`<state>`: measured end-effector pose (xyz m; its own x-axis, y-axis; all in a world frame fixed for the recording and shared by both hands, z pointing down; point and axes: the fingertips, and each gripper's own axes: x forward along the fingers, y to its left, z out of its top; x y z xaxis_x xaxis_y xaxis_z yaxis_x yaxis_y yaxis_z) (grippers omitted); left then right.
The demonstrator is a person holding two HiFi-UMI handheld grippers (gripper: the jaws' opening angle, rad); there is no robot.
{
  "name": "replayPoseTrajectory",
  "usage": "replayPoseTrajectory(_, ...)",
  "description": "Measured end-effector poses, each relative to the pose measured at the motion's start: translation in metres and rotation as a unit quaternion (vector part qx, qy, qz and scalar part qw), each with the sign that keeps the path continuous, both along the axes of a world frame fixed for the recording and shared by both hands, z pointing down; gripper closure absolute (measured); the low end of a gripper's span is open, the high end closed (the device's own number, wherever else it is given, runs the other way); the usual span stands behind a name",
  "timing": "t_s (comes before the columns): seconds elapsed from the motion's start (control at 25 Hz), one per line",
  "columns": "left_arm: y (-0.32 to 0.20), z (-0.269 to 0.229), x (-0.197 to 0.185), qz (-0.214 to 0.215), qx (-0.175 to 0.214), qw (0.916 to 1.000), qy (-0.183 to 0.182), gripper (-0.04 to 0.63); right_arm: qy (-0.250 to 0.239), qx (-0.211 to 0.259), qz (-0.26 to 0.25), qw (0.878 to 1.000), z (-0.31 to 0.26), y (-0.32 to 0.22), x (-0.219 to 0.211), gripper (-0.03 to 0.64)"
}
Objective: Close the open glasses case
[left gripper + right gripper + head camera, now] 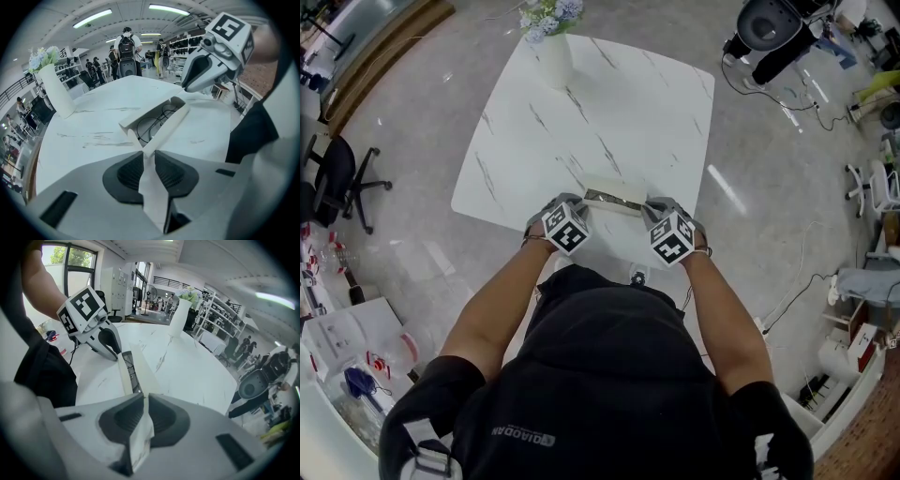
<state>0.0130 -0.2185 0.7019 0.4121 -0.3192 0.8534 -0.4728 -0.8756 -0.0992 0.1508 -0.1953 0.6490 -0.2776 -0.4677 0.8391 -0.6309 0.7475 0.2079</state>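
My left claw [149, 155] and right claw [143, 398] are each pinching an end flap of the glasses case [161, 123]. If I'm pulling unevenly, I'm risking a flap slipping out.

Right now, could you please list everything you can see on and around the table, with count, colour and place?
glasses case: one, white, open, at the table's near edge.
glasses: one pair, thin dark frame, inside the case.
table: one, white with grey veins, in front of the person.
vase: one, white, at the table's far corner.
flowers: one bunch, pale, in the vase.
office chair: one, black, on the floor at left.
left gripper: one, grey, shut on the case's left end.
right gripper: one, grey, shut on the case's right end.
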Motion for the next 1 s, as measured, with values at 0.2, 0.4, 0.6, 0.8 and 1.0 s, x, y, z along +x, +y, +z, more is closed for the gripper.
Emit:
replayPoseTrajectory(0.2,0.002,0.0,-0.001,0.0,0.001,1.0,0.0,0.515,0.0,-0.002,-0.002,1.0,0.005,0.008,-0.002,0.592)
replayPoseTrajectory(0.4,0.002,0.0,0.001,0.0,0.0,1.0,0.0,0.515,0.004,-0.003,-0.006,1.0,0.007,0.01,-0.002,0.591)
replayPoseTrajectory(0.6,0.002,0.001,0.0,-0.003,0.001,1.0,0.0,0.515,0.007,-0.005,-0.007,1.0,0.008,0.012,-0.003,0.591)
replayPoseTrajectory(0.8,0.001,-0.001,0.0,-0.005,0.007,1.0,0.001,0.515,0.009,-0.012,-0.013,1.0,0.012,0.019,-0.005,0.591)
replayPoseTrajectory(1.0,0.0,-0.002,0.0,-0.006,0.007,1.0,0.003,0.516,0.015,-0.019,-0.016,1.0,0.02,0.023,-0.007,0.591)
